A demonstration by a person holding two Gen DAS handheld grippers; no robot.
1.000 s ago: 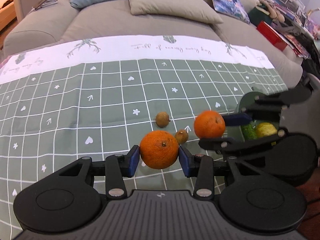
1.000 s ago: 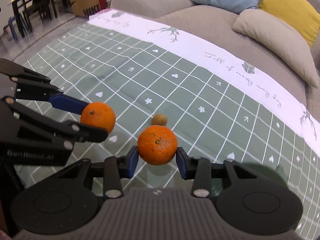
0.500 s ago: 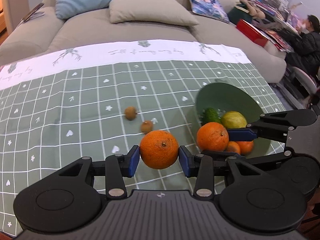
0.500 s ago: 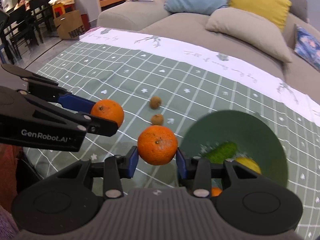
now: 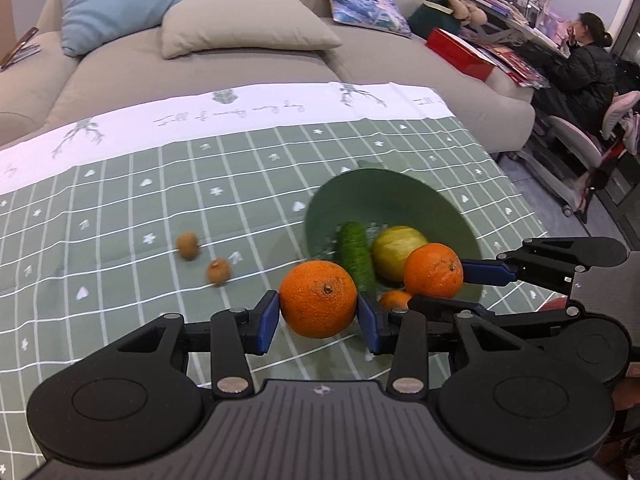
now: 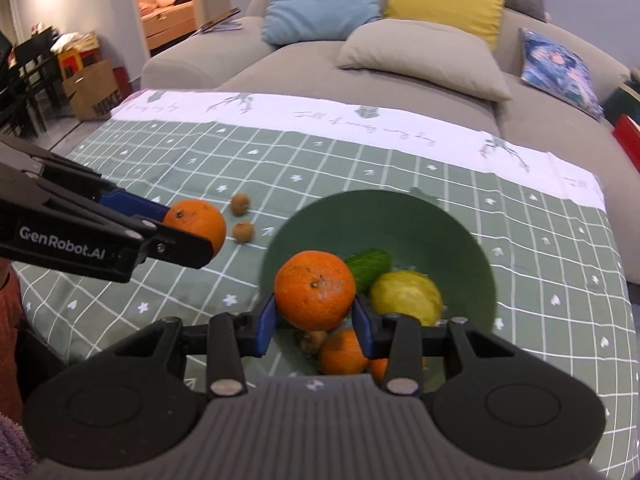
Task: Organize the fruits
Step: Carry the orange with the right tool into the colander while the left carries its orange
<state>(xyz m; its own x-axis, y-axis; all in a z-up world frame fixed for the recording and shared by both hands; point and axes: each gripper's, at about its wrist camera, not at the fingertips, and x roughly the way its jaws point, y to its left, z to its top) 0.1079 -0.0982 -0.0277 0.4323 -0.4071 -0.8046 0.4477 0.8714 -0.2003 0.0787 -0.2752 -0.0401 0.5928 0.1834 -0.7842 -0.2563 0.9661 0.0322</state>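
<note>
Both hand-held grippers moved: oranges now by green bowl (image 6: 476, 256).

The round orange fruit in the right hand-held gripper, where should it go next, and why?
Probably a little lower, then let go. The right hand-held gripper holds its round orange fruit above the dark green bowl, which already contains a yellow-green lemon, a green cucumber and small oranges.
</note>
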